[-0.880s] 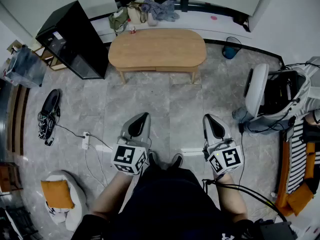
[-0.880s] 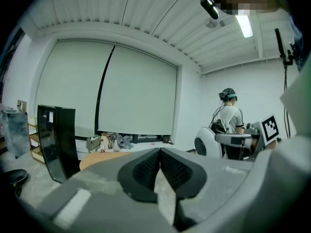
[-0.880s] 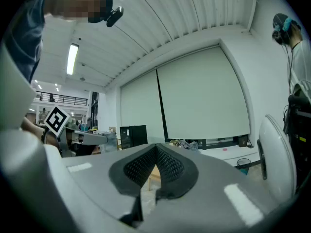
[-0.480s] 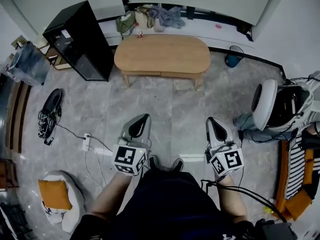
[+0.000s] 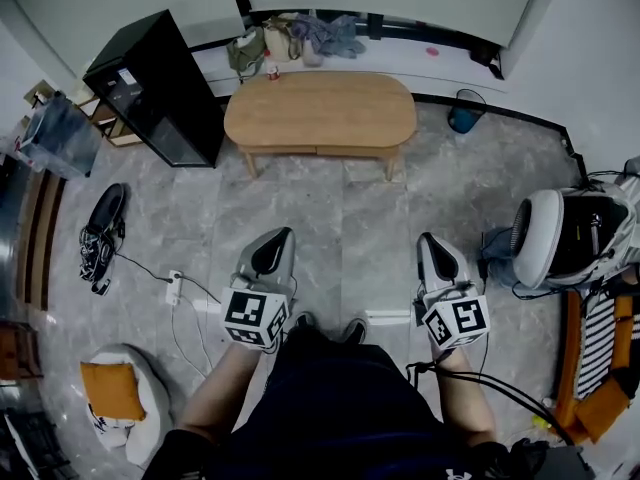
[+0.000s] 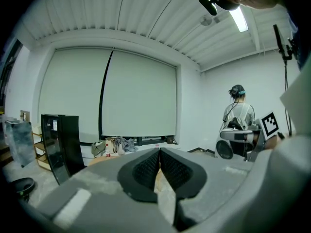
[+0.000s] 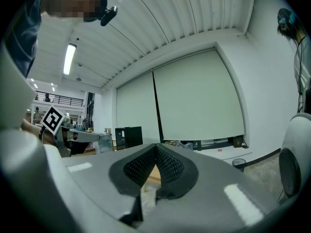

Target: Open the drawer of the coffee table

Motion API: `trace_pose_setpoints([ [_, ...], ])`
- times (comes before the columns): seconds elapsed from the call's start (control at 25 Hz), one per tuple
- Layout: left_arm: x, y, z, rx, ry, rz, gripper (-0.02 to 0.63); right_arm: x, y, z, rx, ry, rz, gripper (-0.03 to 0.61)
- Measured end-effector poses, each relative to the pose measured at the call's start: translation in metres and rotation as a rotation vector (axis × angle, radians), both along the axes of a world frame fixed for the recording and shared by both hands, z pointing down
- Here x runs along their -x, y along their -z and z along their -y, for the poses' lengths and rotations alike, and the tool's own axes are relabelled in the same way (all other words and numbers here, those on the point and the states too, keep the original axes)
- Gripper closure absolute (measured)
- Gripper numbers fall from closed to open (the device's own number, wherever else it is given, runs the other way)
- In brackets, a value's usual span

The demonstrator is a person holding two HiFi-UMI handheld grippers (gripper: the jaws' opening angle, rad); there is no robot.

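An oval wooden coffee table (image 5: 320, 108) stands at the far side of the grey tiled floor in the head view, with a drawer front (image 5: 318, 150) under its near edge, closed. My left gripper (image 5: 274, 246) and right gripper (image 5: 431, 243) are held side by side near my body, well short of the table. Both are shut with nothing between the jaws. In the left gripper view the black pads of the left gripper (image 6: 159, 152) meet, and a sliver of the table shows beyond them. The right gripper (image 7: 155, 147) looks the same in its own view.
A black cabinet (image 5: 155, 83) stands left of the table. Bags and clothes (image 5: 300, 33) lie on the ledge behind it. A blue bin (image 5: 463, 116) sits at the right, a white fan (image 5: 545, 238) further right. Shoes (image 5: 100, 233) and a power strip (image 5: 173, 283) lie at left.
The head view has shifted slightly, so the table sits a little differently in frame. Both grippers stay shut and in nearly the same place.
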State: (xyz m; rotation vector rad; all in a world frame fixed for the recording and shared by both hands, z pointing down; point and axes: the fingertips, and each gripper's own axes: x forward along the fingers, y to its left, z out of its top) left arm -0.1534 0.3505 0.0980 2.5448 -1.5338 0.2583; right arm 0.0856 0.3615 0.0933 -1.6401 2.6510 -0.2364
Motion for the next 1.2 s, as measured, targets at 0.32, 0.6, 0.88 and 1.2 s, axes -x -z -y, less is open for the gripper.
trace_pose_setpoints([
  [0.32, -0.002, -0.023, 0.018, 0.042, 0.047, 0.009, 0.609, -0.025, -0.023, 0.021, 0.056, -0.009, 0.001, 0.575],
  [0.6, 0.006, -0.042, 0.082, 0.057, 0.038, -0.006, 0.61, -0.028, -0.037, 0.074, 0.083, -0.053, -0.022, 0.577],
  [0.88, 0.017, -0.041, 0.171, 0.051, -0.007, -0.014, 0.61, -0.031, -0.033, 0.152, 0.099, -0.132, -0.045, 0.577],
  [1.2, 0.028, -0.059, 0.241, 0.077, -0.077, -0.04, 0.609, -0.022, -0.032, 0.206, 0.109, -0.209, -0.072, 0.577],
])
